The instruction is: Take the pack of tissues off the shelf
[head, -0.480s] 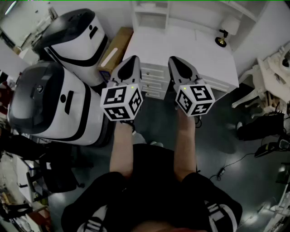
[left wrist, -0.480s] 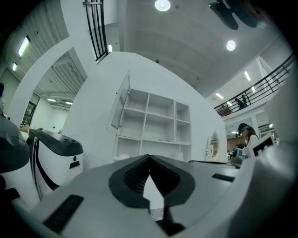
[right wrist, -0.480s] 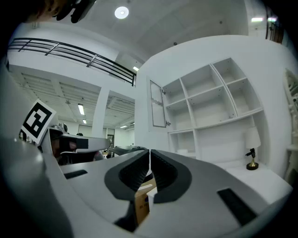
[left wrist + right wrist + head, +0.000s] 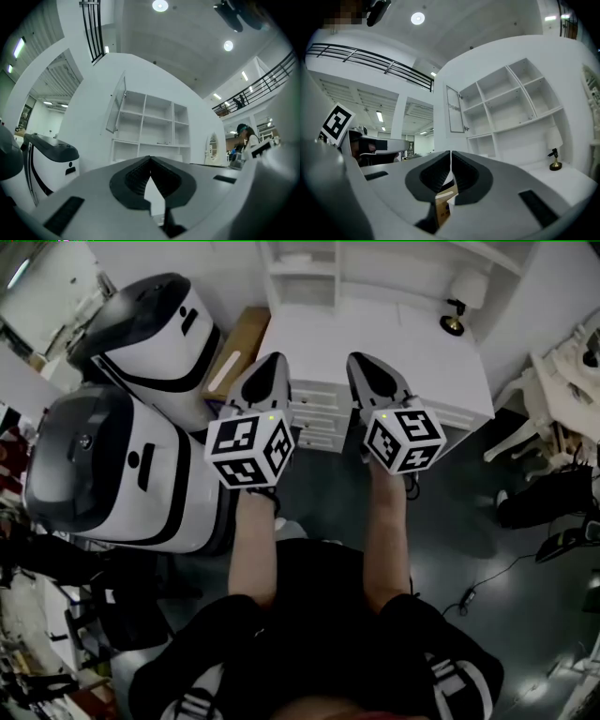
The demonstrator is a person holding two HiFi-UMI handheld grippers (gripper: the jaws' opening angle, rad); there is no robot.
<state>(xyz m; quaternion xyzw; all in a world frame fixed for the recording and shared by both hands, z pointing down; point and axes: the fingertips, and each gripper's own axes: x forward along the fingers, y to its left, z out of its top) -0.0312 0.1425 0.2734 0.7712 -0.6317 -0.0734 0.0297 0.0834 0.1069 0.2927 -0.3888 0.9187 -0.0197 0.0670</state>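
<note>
Head view shows you holding both grippers side by side in front of your chest, pointed at the white desk (image 4: 375, 329) and the white shelf (image 4: 309, 277) that stands on its back edge; your left gripper (image 4: 277, 362) is over the desk's left front corner, near a brown cardboard box (image 4: 234, 348) leaning between the desk and two big white-and-black machines (image 4: 141, 324); your right gripper (image 4: 362, 362) is over the desk's front edge, well short of the small lamp (image 4: 457, 315) at the right; in the left gripper view your left gripper (image 4: 150, 161) has its jaws clenched tip to tip with nothing gripped, and the shelf (image 4: 154, 124) rises beyond them with its compartments open to you; in the right gripper view your right gripper (image 4: 450, 157) is likewise pressed closed on nothing, only the cardboard box (image 4: 443, 206) showing behind through the slit lower down; the shelf (image 4: 511, 112) and lamp (image 4: 554, 159) stand to the right; the pack of tissues cannot be picked out with certainty on the shelf in any view.
</note>
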